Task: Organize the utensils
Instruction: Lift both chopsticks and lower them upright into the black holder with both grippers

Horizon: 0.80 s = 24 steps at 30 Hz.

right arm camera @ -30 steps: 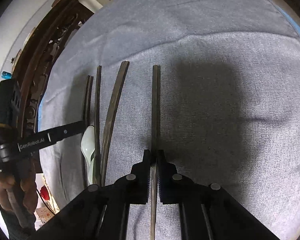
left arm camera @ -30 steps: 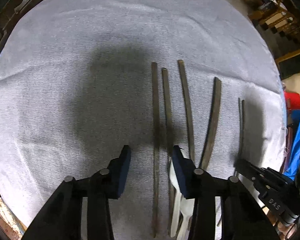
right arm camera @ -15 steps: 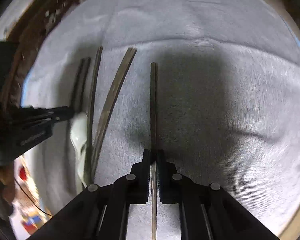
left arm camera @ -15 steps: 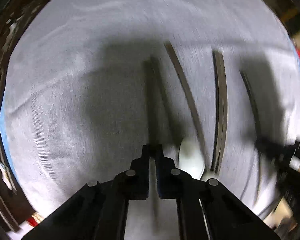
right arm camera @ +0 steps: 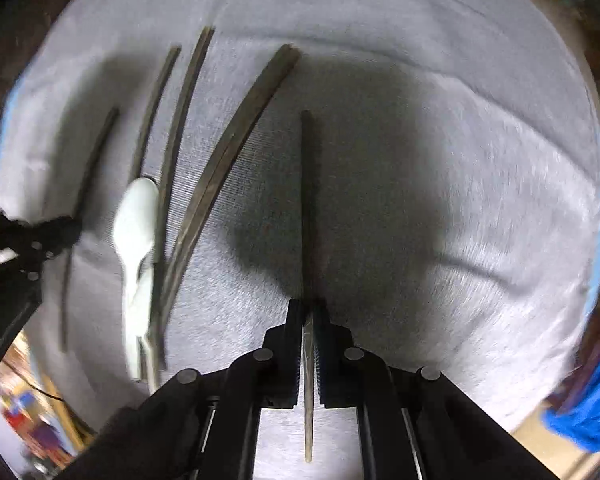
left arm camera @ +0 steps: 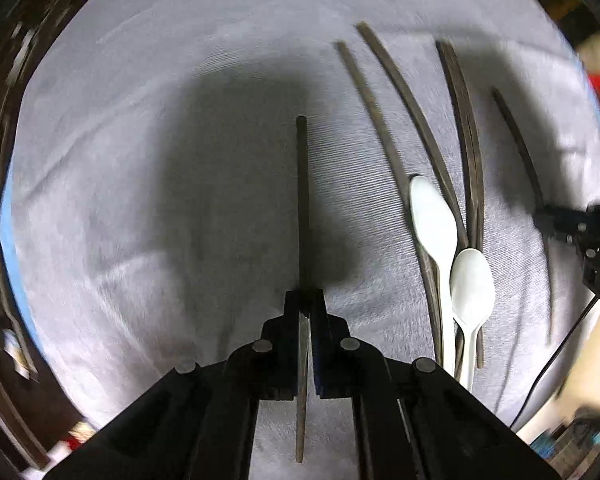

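Note:
My left gripper (left arm camera: 305,300) is shut on a dark chopstick (left arm camera: 302,200) and holds it above the grey cloth (left arm camera: 140,160). My right gripper (right arm camera: 307,308) is shut on another dark chopstick (right arm camera: 307,200), also lifted over the cloth (right arm camera: 480,180). Several more dark chopsticks (left arm camera: 400,92) lie on the cloth to the right in the left wrist view, with two white plastic spoons (left arm camera: 434,220) among them. In the right wrist view the same chopsticks (right arm camera: 236,132) and a spoon (right arm camera: 134,220) lie to the left. Each gripper shows at the edge of the other's view.
The cloth covers a round table with dark carved wood (left arm camera: 4,80) at its left rim. Blue and red items (right arm camera: 584,408) sit beyond the table's right edge. The right gripper's cable (left arm camera: 556,352) hangs off the edge.
My left gripper closed on a chopstick and lifted it clear to the left of the pile. My right gripper kept its chopstick and rose, moving right of the pile.

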Tool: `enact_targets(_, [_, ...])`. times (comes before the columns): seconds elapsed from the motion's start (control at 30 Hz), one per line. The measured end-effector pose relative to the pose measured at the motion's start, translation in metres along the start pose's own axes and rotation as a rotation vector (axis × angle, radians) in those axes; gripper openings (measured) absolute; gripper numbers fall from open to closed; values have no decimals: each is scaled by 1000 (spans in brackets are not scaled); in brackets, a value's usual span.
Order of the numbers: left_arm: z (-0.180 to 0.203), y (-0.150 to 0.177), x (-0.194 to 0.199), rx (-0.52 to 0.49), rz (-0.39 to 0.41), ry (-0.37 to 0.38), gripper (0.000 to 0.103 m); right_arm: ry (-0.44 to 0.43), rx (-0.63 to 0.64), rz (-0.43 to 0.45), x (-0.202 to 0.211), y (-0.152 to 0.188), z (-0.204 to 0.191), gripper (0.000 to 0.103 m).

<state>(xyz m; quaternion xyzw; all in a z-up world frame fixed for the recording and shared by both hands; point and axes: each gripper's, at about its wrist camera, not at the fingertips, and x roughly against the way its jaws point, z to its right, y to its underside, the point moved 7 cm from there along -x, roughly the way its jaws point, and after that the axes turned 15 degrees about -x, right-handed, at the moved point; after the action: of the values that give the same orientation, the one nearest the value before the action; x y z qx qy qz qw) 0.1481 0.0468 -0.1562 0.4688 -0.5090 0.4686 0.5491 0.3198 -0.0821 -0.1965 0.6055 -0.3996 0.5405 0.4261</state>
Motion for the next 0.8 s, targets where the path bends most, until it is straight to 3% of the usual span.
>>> enact_targets(0.2, [-29, 60, 44, 142, 244, 94, 5, -267, -155, 203, 53, 32, 33, 6])
enact_targets(0.4, [-30, 101, 125, 230, 493, 138, 5, -445, -220, 409, 111, 82, 61, 6])
enact_targets(0.63, [3, 123, 202, 264, 788, 153, 5, -587, -194, 641, 199, 146, 47, 6])
enact_targets(0.8, [21, 130, 217, 268, 923, 113, 5, -654, -147, 758, 234, 177, 25, 6])
